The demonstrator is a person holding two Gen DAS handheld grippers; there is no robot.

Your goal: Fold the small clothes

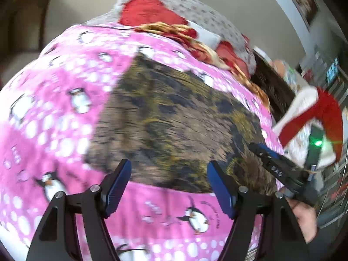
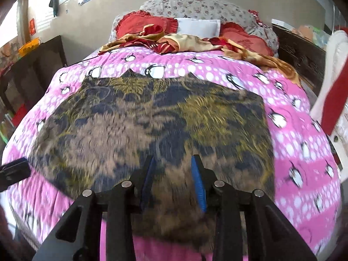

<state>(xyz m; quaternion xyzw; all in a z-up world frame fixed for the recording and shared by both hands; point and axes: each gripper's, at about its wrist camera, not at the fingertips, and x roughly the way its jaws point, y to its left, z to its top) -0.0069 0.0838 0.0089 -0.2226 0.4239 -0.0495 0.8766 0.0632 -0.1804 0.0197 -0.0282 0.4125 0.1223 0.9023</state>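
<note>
A brown, olive and dark-blue patterned garment (image 1: 169, 113) (image 2: 152, 119) lies spread flat on a pink penguin blanket (image 1: 54, 119) (image 2: 293, 152) that covers the bed. My left gripper (image 1: 169, 175) hovers open over the garment's near edge with nothing between its blue pads. My right gripper (image 2: 174, 174) hangs over the near edge too. Its jaws stand partly apart, and cloth shows in the gap below them without being pinched. In the left wrist view the right gripper (image 1: 261, 152) is at the garment's right corner, with a hand (image 1: 304, 221) behind it. A black part of the left gripper (image 2: 13, 169) shows at the left edge.
Red cushions (image 2: 139, 21), a floral pillow (image 2: 195, 6) and a crumpled gold and red cloth (image 2: 174, 39) lie at the head of the bed. Dark wooden furniture (image 2: 300, 52) flanks the right side and a dark cabinet (image 2: 43, 65) the left. A white and red object (image 2: 335, 91) stands at the right edge.
</note>
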